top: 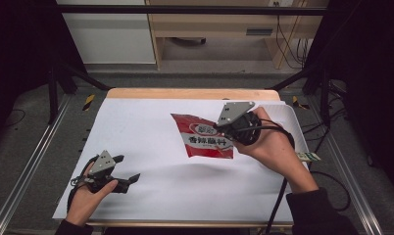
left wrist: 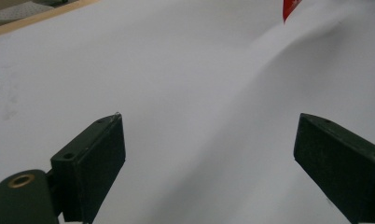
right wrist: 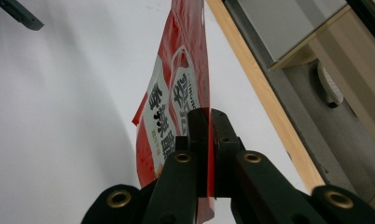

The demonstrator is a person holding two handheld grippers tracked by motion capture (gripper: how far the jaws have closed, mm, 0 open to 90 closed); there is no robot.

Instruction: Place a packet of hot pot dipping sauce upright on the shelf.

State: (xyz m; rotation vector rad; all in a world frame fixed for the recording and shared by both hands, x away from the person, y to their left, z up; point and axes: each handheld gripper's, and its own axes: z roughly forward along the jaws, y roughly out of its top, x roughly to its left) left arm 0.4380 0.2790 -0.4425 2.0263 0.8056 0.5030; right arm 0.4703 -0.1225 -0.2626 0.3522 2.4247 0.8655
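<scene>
Right gripper [top: 220, 126]: held in the person's right hand [top: 268, 144] over the far right part of the worktop [top: 136, 127]. Its fingers are closed on the right edge of a red snack bag [top: 203, 136]. In the right gripper view the two black fingers [right wrist: 198, 140] press together with the thin edge of the red snack bag [right wrist: 176, 102] pinched between them; the bag stands on edge along the line of the fingers, its white label with dark characters facing left in that view.

Red snack bag: seen from the high view near the middle of the worktop, somewhat right of centre, printed face up toward the camera. It casts a soft shadow on the white sheet below; whether its lower edge touches the sheet cannot be told.

Left gripper [top: 130, 169]: held in the person's left hand [top: 87, 196] low over the near left part of the worktop, well apart from the bag. Its fingers [left wrist: 90, 158] stand wide open with only bare white sheet between them; nothing is gripped. A red corner of the bag [left wrist: 290, 7] shows at the top edge of the left gripper view
</scene>
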